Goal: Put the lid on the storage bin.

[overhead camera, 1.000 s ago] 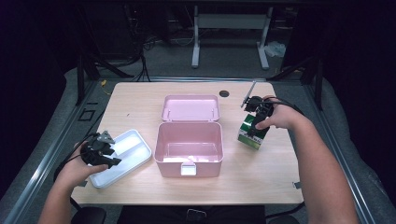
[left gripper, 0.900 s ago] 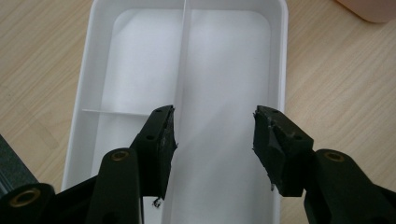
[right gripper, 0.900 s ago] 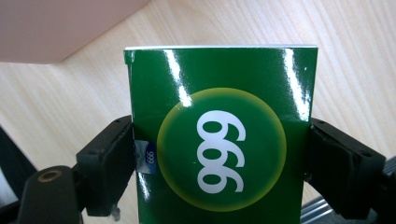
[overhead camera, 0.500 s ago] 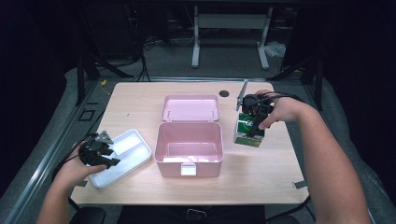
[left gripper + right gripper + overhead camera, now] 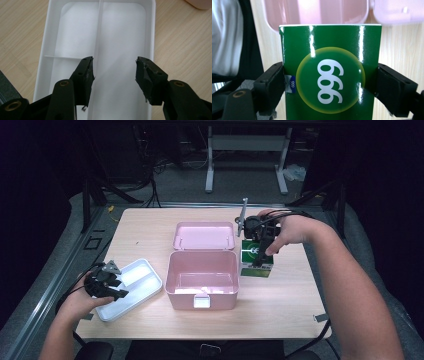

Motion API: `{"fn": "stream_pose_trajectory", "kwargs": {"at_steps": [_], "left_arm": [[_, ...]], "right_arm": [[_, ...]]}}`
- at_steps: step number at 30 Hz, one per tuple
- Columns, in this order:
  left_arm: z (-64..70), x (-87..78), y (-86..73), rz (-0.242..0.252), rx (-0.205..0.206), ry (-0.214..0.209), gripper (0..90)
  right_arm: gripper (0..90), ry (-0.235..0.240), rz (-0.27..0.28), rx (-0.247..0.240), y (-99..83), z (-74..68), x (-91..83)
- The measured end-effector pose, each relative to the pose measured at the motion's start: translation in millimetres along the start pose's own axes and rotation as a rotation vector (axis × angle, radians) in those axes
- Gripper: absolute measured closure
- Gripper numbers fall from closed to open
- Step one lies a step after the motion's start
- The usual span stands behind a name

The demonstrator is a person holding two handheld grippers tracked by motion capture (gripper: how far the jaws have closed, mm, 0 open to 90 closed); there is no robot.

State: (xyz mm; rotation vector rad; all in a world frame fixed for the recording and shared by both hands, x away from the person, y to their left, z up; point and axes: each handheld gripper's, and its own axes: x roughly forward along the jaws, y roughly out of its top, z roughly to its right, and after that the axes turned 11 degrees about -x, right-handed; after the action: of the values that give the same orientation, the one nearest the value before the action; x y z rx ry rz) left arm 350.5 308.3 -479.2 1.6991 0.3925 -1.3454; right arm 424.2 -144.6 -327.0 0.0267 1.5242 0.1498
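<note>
Light wood table [image 5: 280, 312]: white tray [image 5: 131, 289], open pink box [image 5: 202, 272], green carton [image 5: 257, 258] on it

One green box [image 5: 256, 257], one pink case [image 5: 202, 271], one white tray [image 5: 131, 287], seemingly three compartments.

We see our right gripper [image 5: 329, 82] clamped on a green box [image 5: 332, 75], one black jaw pressed to each side. The box face bears a yellow-green circle with white digits. Beyond its top edge a pink case [image 5: 317, 12] sits on the wooden bench [image 5: 397, 42], its lid [image 5: 397, 10] at the upper right corner.
</note>
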Motion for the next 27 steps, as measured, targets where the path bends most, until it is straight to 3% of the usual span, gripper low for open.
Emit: {"fn": "stream_pose_trajectory", "kwargs": {"at_steps": [5, 10, 18, 27], "left_arm": [[-0.7, -0.4, -1.1, 0.003, -0.003, 0.001, 48.2], [-1.6, -0.5, -1.6, 0.004, -0.006, 0.004, 48.0], [-3.7, -0.5, -2.9, 0.004, -0.01, 0.009, 47.8], [-4.2, 0.6, -3.1, -0.004, -0.01, 0.016, 47.8]], "right_arm": [[16.3, 0.015, 0.017, -0.028, 29.8, -3.3, -3.3], [16.2, 0.029, 0.027, -0.063, 64.5, -5.6, 6.9], [16.1, 0.031, 0.032, -0.066, 84.8, -2.7, 22.1], [16.1, 0.05, 0.02, -0.057, 82.5, 0.2, 47.0]]}}
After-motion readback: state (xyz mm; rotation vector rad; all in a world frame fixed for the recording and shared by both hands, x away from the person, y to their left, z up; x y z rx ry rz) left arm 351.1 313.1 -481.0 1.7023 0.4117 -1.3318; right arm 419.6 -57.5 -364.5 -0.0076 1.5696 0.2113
